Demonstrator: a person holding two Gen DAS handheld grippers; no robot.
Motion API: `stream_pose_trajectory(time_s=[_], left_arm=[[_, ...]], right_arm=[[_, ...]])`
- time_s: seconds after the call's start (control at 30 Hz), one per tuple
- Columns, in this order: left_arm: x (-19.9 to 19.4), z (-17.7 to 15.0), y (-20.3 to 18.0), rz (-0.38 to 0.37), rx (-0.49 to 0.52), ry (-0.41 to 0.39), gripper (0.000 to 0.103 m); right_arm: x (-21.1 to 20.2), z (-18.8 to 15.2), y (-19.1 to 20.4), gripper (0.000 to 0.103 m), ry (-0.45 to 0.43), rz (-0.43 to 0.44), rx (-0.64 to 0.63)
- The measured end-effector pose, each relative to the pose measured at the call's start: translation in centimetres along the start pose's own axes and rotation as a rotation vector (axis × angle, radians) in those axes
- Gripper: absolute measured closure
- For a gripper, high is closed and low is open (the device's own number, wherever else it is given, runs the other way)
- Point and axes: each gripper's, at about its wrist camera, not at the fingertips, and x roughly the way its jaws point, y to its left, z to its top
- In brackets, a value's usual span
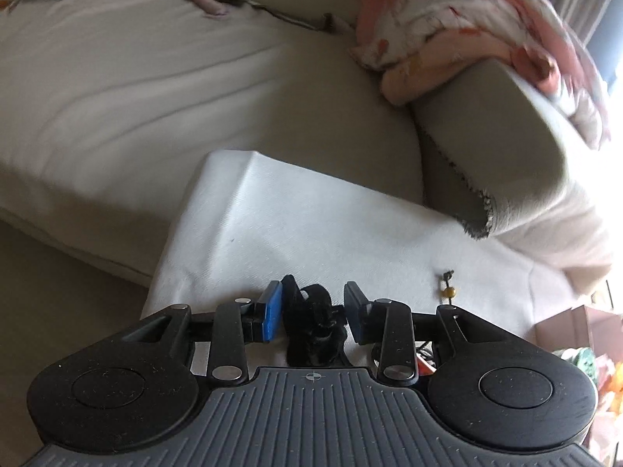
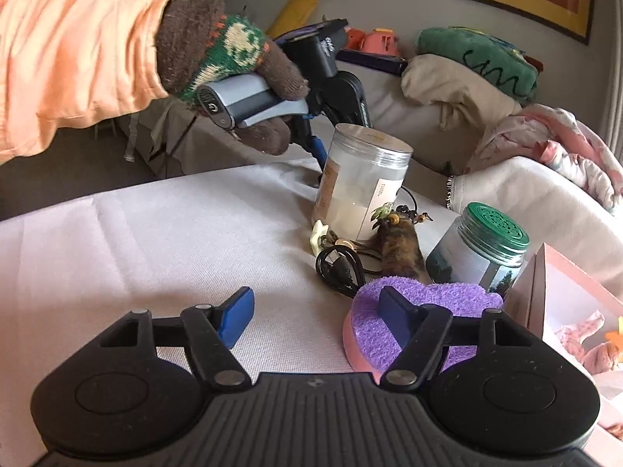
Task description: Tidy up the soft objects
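Note:
In the left wrist view my left gripper (image 1: 313, 309) points down at the white tablecloth (image 1: 311, 214). A small black soft bundle (image 1: 311, 327) lies between its blue pads (image 1: 272, 311), which stand a little apart from it, so the gripper is open. In the right wrist view my right gripper (image 2: 315, 315) is open low over the table. A purple heart-shaped sponge with a pink base (image 2: 389, 342) lies under its right finger. A gloved hand (image 2: 233, 62) holds the left gripper behind a clear jar (image 2: 366, 179).
Around the sponge are a coiled black cable (image 2: 338, 268), a brown furry charm (image 2: 401, 253), and a green-lidded jar (image 2: 479, 257). A pink box (image 2: 564, 295) stands at the table's right edge. The sofa behind holds a pink flowered blanket (image 1: 447, 31) and a green cushion (image 2: 475, 58).

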Motion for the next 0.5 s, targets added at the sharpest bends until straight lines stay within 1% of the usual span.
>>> stream_pose_trajectory(time_s=[0.03, 0.1, 0.17, 0.33, 0.43, 0.5], left_arm=[[0.5, 0.2, -0.1, 0.005, 0.01, 0.022, 0.064], [0.8, 0.1, -0.2, 0.005, 0.02, 0.027, 0.064], [0.7, -0.2, -0.1, -0.012, 0.031, 0.027, 0.064], [-0.8, -1.9, 2.6, -0.089, 0.022, -0.008, 0.065], [-2.3, -3.3, 4.5, -0.094, 0.027, -0.042, 0.066], [-3.7, -4.6, 5.7, -0.117, 0.018, -0.064, 0.066]], right_arm=[[0.0, 0.0, 0.1, 0.031, -0.001, 0.001, -0.003], [0.0, -0.1, 0.0, 0.03, -0.002, 0.003, 0.001], [-0.1, -0.1, -0.2, 0.03, -0.006, 0.007, 0.015], [-0.1, 0.0, -0.4, 0.03, -0.013, 0.015, 0.036], [-0.2, 0.2, -0.7, 0.03, -0.011, 0.007, 0.05], [-0.3, 1.0, -1.5, 0.031, -0.013, 0.002, 0.092]])
